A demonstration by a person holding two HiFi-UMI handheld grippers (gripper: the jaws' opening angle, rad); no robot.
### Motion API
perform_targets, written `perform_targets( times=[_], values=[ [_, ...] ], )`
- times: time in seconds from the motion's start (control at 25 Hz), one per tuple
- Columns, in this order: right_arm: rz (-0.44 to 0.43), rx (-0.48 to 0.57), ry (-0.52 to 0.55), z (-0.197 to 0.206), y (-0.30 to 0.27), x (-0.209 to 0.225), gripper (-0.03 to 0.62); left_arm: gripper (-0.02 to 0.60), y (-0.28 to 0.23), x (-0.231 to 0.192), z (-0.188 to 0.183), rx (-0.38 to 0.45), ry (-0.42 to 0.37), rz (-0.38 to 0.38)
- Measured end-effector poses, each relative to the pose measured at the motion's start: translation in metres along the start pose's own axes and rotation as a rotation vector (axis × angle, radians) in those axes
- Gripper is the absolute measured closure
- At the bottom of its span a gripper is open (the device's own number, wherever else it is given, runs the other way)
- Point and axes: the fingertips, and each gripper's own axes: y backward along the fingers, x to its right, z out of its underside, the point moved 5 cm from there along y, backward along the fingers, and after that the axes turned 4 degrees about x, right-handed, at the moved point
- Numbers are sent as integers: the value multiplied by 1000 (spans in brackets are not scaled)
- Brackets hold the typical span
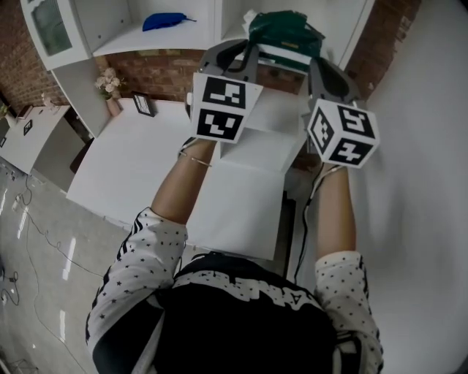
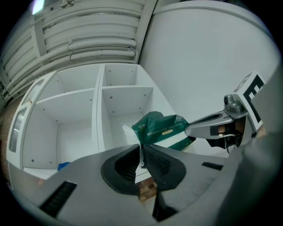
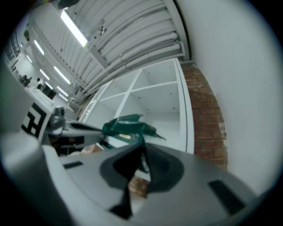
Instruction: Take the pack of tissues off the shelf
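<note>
Two grippers meet on the green pack of tissues (image 1: 284,31) in the head view: the left gripper (image 1: 245,52) at the pack's left end and the right gripper (image 1: 316,67) at its right end. The pack sits at the front of the white shelf (image 1: 131,42), in its right-hand bay, while a blue object (image 1: 164,20) lies in the bay to the left. From here I cannot tell whether the pack's underside touches the shelf board. In the left gripper view the jaws are clenched on a thin fold of the pack's film wrapper (image 2: 140,150), with the pack's body just beyond them, in front of the shelf's right bay. In the right gripper view the jaws are likewise pinched tight on a twist of wrapper at the other end, with the brick wall (image 3: 208,128) beside the shelf's right edge. The pack looks light and soft, and its film looks slick and crumpled. Held by the film alone, it would probably sag and might slip or tear. A steadier hold would likely squeeze the padded body at both ends.
</note>
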Motion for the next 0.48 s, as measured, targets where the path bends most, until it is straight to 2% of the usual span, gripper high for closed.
perform_targets(
  times=[0.2,0.48],
  values=[
    [-17,51,21,-5,26,-6,545,526,25,14,-12,34,-26,-33],
    [-42,93,17,-3,63,-9,545,527,56,39,-17,41,-53,-64]
  ],
)
